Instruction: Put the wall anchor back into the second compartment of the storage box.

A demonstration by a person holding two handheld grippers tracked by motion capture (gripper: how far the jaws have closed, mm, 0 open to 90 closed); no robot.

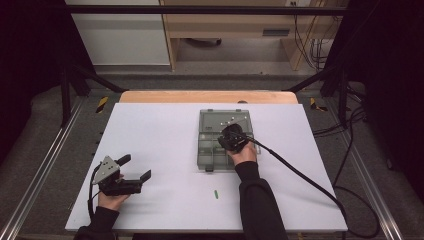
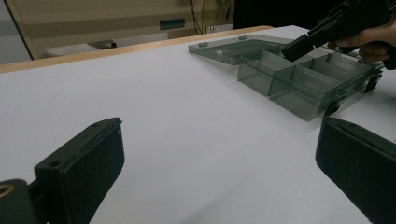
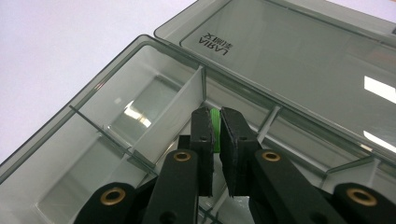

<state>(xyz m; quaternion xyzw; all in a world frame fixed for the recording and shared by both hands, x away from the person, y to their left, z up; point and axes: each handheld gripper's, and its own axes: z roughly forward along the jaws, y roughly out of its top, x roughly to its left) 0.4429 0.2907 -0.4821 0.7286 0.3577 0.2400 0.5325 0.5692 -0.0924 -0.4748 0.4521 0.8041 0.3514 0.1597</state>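
A smoky grey compartment box lies in the middle of the white table, its lid folded flat behind it. My right gripper hangs over the box, pointing down into it. In the right gripper view its jaws are shut on a small green piece, just above a divider wall and near the lid. A second green piece lies loose on the table in front of the box. My left gripper rests at the table's left, open, with nothing between its jaws.
The left gripper view looks across the bare table to the box and the right gripper above it. A cable trails from the right gripper to the table's right edge. Metal frame rails flank the table.
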